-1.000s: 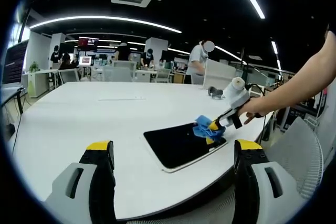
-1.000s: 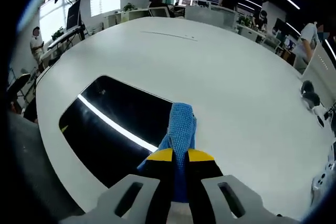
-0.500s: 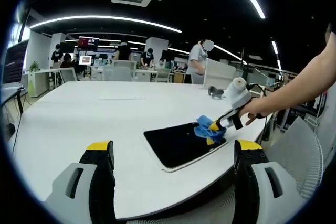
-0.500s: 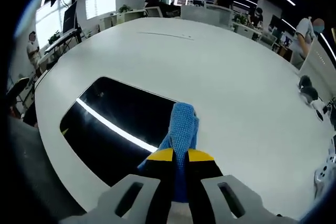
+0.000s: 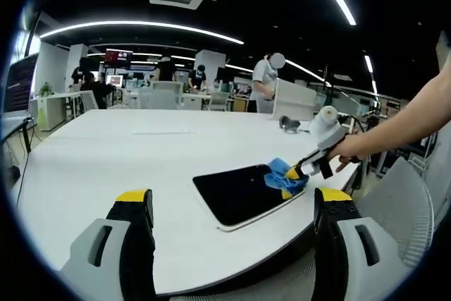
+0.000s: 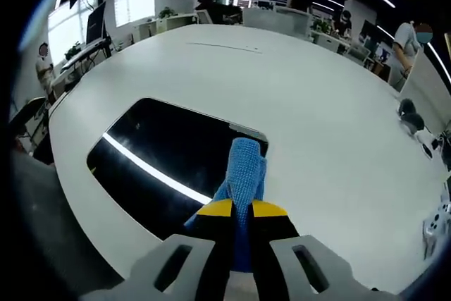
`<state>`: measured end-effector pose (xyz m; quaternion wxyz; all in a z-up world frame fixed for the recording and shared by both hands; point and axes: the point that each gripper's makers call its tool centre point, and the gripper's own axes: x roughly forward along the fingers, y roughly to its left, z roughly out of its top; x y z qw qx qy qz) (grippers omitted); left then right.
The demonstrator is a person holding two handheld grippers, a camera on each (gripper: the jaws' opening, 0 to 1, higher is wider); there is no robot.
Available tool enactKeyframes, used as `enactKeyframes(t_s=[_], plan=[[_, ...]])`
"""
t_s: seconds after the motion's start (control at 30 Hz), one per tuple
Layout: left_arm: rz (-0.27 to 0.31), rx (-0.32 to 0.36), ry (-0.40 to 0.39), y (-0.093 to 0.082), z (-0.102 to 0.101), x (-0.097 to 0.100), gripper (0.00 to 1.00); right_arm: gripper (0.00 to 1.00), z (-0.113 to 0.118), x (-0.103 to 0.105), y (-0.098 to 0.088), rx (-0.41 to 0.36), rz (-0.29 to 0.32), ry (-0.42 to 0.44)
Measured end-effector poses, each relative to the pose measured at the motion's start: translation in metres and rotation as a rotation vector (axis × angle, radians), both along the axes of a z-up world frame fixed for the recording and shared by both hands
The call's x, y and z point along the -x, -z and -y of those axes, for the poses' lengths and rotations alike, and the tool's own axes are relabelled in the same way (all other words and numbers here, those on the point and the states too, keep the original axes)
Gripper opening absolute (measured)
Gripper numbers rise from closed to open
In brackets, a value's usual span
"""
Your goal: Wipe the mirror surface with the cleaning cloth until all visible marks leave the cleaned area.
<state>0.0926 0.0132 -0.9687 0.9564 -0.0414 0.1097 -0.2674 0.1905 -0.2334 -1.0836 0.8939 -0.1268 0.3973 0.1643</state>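
Observation:
A dark rectangular mirror (image 5: 243, 194) (image 6: 169, 156) lies flat near the edge of a white table (image 5: 127, 153). My right gripper (image 6: 242, 209) is shut on a blue cleaning cloth (image 6: 244, 168), which rests on the mirror's right end. In the left gripper view the same cloth (image 5: 282, 174) is pressed on the mirror's far right corner by the right gripper (image 5: 296, 172), held by a person's hand (image 5: 345, 149). My left gripper (image 5: 236, 206) is open and holds nothing, hovering short of the table's near edge, well before the mirror.
The round table's edge (image 5: 232, 276) runs just beyond my left jaws. A small dark object (image 5: 287, 125) lies on the far right of the table. A grey chair (image 5: 402, 209) stands at the right. Desks, monitors and people fill the office behind.
The right gripper with the cloth has slid a little toward the mirror's right end. The left gripper has stayed in place.

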Motion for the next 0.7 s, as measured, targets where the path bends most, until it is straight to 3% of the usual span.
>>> enactKeyframes(t_s=[0.7], plan=[[0.003, 0.001, 0.002, 0.000, 0.000, 0.000, 0.93, 0.02, -0.001, 0.024, 0.000, 0.035, 0.028, -0.024]])
